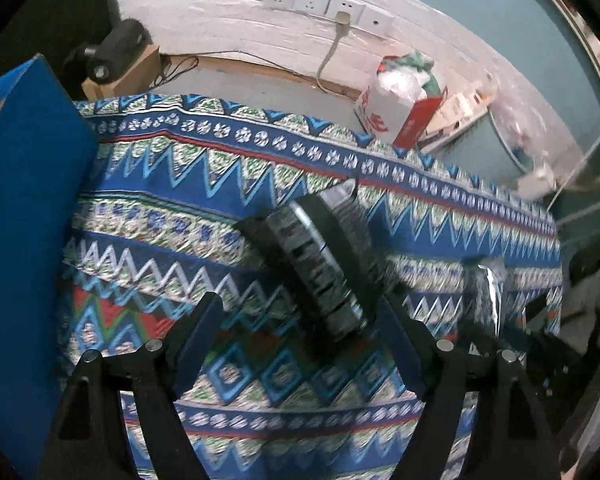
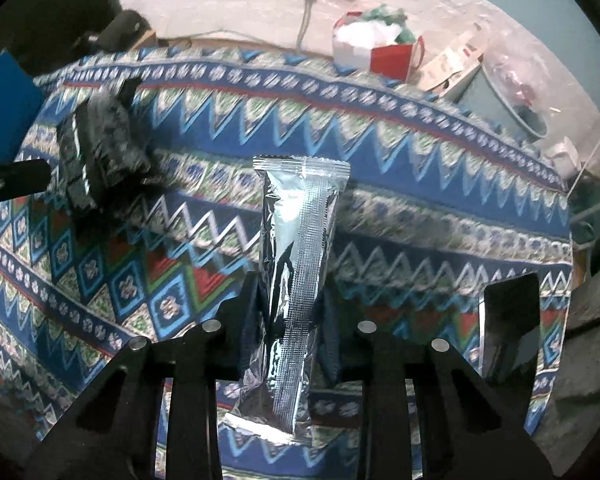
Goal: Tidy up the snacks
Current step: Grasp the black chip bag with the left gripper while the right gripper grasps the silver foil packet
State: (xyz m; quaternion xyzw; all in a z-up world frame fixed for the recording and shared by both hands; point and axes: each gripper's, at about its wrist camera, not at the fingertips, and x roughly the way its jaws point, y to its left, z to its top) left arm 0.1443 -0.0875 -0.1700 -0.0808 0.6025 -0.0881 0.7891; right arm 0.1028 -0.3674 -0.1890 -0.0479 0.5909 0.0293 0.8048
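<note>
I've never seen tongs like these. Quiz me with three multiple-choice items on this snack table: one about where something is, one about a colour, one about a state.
1. Where is the dark snack pack?
A. Lying on the patterned tablecloth, ahead of the left tongs
B. Inside the red and white bag
C. On the floor

2. What colour is the long packet in the right tongs?
A. Yellow
B. Silver
C. Green

3. How do the right tongs stand?
A. Wide open over bare cloth
B. Shut on the long packet
C. Shut with nothing between them

Answers:
1 A, since the left view shows the pack on the cloth just beyond the open fingers.
2 B, since its foil wrapper shines silver in the right view.
3 B, since both fingers press against the packet's sides.
</note>
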